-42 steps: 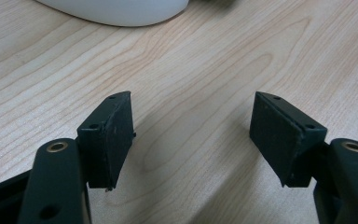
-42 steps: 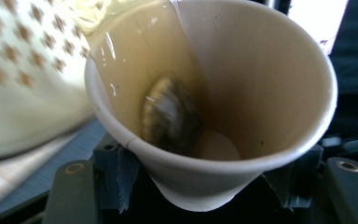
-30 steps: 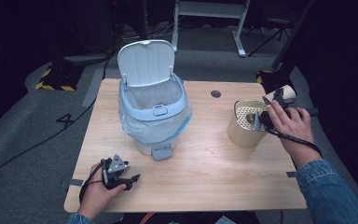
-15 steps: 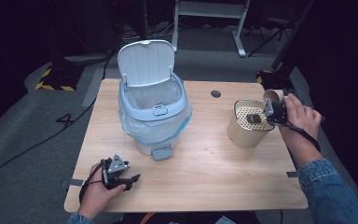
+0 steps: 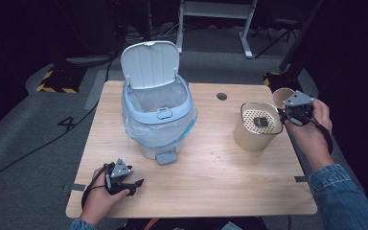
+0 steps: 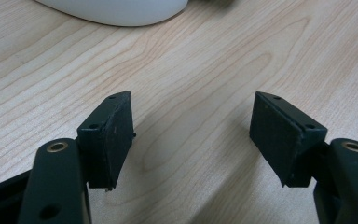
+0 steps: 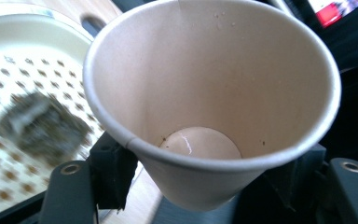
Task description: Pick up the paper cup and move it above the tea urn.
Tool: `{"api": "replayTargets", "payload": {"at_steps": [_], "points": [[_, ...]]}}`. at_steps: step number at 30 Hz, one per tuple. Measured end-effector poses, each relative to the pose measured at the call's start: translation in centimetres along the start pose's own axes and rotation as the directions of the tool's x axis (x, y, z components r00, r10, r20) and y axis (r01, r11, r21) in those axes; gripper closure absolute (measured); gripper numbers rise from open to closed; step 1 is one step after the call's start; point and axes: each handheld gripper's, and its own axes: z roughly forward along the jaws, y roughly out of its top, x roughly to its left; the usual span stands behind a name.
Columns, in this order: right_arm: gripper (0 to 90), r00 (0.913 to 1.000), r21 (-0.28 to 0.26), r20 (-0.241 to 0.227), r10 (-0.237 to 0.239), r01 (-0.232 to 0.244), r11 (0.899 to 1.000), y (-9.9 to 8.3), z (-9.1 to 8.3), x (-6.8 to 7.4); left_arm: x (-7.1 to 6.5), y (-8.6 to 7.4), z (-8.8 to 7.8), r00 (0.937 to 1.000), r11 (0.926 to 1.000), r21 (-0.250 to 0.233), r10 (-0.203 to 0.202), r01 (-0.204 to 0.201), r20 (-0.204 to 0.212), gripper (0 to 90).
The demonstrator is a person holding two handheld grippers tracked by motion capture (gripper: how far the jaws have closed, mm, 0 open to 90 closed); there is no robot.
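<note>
The right gripper (image 5: 287, 115) has lifted the paper cup (image 5: 281, 97), seemingly tilted, off the strainer bucket (image 5: 256, 136).

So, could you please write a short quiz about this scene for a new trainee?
1. True or false: the lid of the bin is closed.
2. What does the right gripper hold? A) a spoon B) a paper cup C) a bottle
3. Fill in: the dark lump lies on the perforated insert of the beige ____.

Key
1. False: the lid stands open.
2. B: the cup sits between its jaws, almost empty, with only a few specks inside.
3. container. The left gripper stands open at the near edge of the table with nothing between its jaws.
</note>
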Motion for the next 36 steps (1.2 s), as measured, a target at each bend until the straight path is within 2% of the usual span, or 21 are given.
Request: {"api": "replayTargets", "payload": {"at_steps": [1,2,3,4,5,9,11,14,16,17,18,22,23,24,25,27,32,36], "points": [[33.2,0.9959,-0.03,-0.041,0.081,-0.082,0.996,-0.2,0.0,-0.3,0.0,0.0,0.0,1.0,1.0,0.0,0.0,0.0,0.0,30.9],[33.2,0.9959,-0.03,-0.041,0.081,-0.082,0.996,-0.2,0.0,-0.3,0.0,0.0,0.0,1.0,1.0,0.0,-0.001,0.001,0.0,30.9],[33.2,0.9834,-0.052,-0.089,0.158,-0.163,0.985,-0.5,0.0,-0.6,0.0,0.0,0.0,1.0,1.0,0.0,-0.001,0.001,0.0,30.9],[33.2,0.9834,-0.052,-0.089,0.158,-0.163,0.985,-0.5,0.0,-0.6,0.0,0.0,0.0,1.0,1.0,0.0,0.0,0.0,0.0,30.9],[33.2,0.9789,-0.058,-0.1,0.178,-0.184,0.981,-0.6,0.0,-0.7,0.0,0.0,0.0,1.0,1.0,0.0,0.0,0.0,0.0,30.9],[33.2,0.949,-0.087,-0.17,0.265,-0.283,0.955,-1.0,0.0,-1.0,0.0,0.0,0.0,1.0,1.0,0.0,0.0,0.0,0.0,30.9],[33.1,0.9295,-0.099,-0.204,0.307,-0.332,0.938,-1.1,-0.1,-1.2,0.0,0.0,0.0,1.0,1.0,0.0,0.0,0.0,0.0,30.9],[33.1,0.9196,-0.106,-0.216,0.328,-0.356,0.928,-1.2,-0.2,-1.2,0.0,0.0,0.0,1.0,1.0,0.0,-0.001,0.001,0.0,30.9],[33.2,0.9047,-0.11,-0.24,0.352,-0.386,0.916,-1.2,-0.4,-1.3,0.0,0.0,0.0,1.0,1.0,0.0,-0.001,0.001,0.0,30.9],[33.3,0.891,-0.116,-0.26,0.372,-0.411,0.904,-1.2,-0.7,-1.4,0.0,0.0,0.0,1.0,1.0,0.0,-0.001,0.001,0.0,30.9],[33.2,0.8847,-0.121,-0.271,0.379,-0.422,0.898,-1.1,-0.8,-1.4,0.0,0.0,0.0,1.0,1.0,0.0,-0.001,0.001,0.0,30.9],[33.2,0.8828,-0.134,-0.288,0.372,-0.421,0.897,-0.8,-1.4,-1.3,0.0,0.0,0.0,1.0,1.0,0.0,-0.001,0.001,0.0,30.9],[33.2,0.8769,-0.141,-0.308,0.369,-0.426,0.894,-0.6,-1.6,-1.1,0.0,0.0,0.0,1.0,1.0,0.0,0.0,0.0,0.0,30.9],[33.2,0.8646,-0.172,-0.354,0.357,-0.435,0.884,-0.1,-2.0,-0.9,0.0,0.0,0.0,1.0,1.0,0.0,0.001,-0.001,0.0,30.9],[33.2,0.8646,-0.172,-0.354,0.357,-0.435,0.884,-0.1,-2.0,-0.9,0.0,0.0,0.0,1.0,1.0,0.0,0.0,0.0,0.0,30.9],[33.3,0.853,-0.206,-0.394,0.343,-0.445,0.871,0.5,-2.4,-0.6,0.0,0.0,0.0,1.0,1.0,0.0,0.0,0.0,0.0,30.9],[33.3,0.859,-0.229,-0.42,0.292,-0.412,0.882,1.9,-3.3,0.3,0.0,0.0,0.0,1.0,1.0,0.0,0.0,0.0,0.0,30.8],[33.5,0.8413,-0.224,-0.46,0.283,-0.419,0.88,2.9,-4.0,0.9,0.0,0.0,0.0,1.0,1.0,0.0,0.0,0.0,0.0,30.9]]}}
